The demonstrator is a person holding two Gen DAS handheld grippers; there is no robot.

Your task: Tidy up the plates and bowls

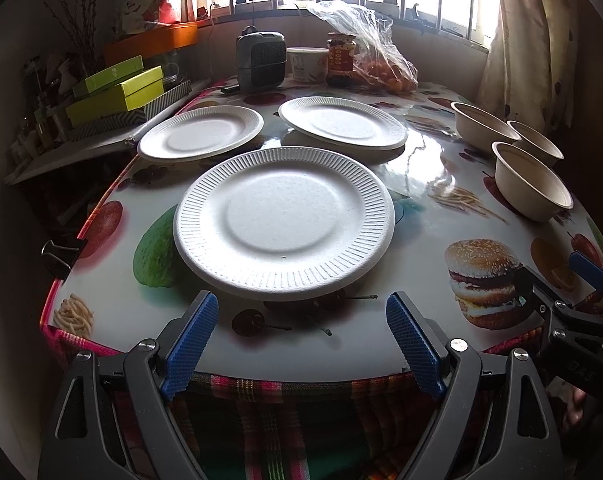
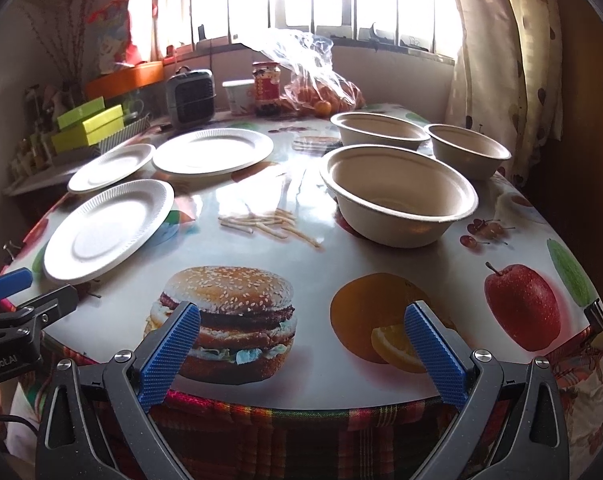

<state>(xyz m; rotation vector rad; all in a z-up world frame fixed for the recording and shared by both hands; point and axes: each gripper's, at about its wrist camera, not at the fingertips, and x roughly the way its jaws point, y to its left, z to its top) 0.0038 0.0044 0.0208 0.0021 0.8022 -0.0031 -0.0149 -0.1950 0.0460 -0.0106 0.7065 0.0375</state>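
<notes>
Three white paper plates lie apart on the table: a near plate (image 1: 284,222) (image 2: 109,230), a far left plate (image 1: 200,131) (image 2: 112,167) and a far right plate (image 1: 342,122) (image 2: 213,150). Three beige paper bowls stand upright at the right: a near bowl (image 1: 531,180) (image 2: 399,194), a far left bowl (image 1: 483,122) (image 2: 379,130) and a far right bowl (image 1: 535,142) (image 2: 467,150). My left gripper (image 1: 301,308) is open just before the near plate's front rim. Over the printed burger, my right gripper (image 2: 303,316) is open and holds nothing.
The table (image 2: 309,248) has a glossy food-print cover and a plaid cloth at its front edge. At the back stand a small grey heater (image 1: 261,58), a white tub (image 1: 307,64), a jar (image 1: 341,58) and a bag of oranges (image 1: 385,68). Green boxes (image 1: 117,94) sit on a left shelf.
</notes>
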